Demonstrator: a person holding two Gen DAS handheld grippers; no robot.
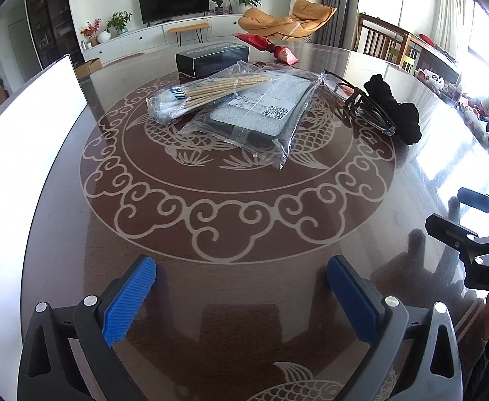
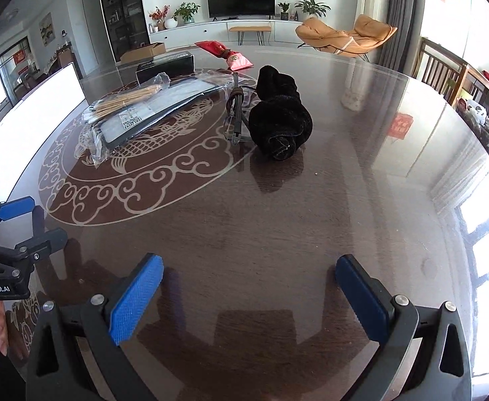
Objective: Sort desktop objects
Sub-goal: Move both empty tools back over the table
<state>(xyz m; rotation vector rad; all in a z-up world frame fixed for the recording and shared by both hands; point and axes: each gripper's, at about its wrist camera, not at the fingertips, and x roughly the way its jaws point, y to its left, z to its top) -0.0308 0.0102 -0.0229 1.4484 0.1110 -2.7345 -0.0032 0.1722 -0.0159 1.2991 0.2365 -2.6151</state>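
Rolled black plush cloth (image 2: pixel 279 117) beside folded clear-framed glasses (image 2: pixel 235 113): soft, light, gripped mid-roll. Both grippers (image 1: pixel 241 295) (image 2: pixel 249 295) held apart, empty.

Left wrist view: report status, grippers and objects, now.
Left gripper open, empty, above table. Right gripper open, empty. Bagged swabs lie on bagged cloth; glasses touch black roll. Path clear.

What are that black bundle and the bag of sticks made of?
The black bundle looks like soft, matte, fuzzy fabric, perhaps velvet or fleece, rolled up: it shows folds and no shine. The sticks look like pale wood or bamboo with white fluffy tips, probably cotton, inside a clear, glossy, crinkled plastic bag.
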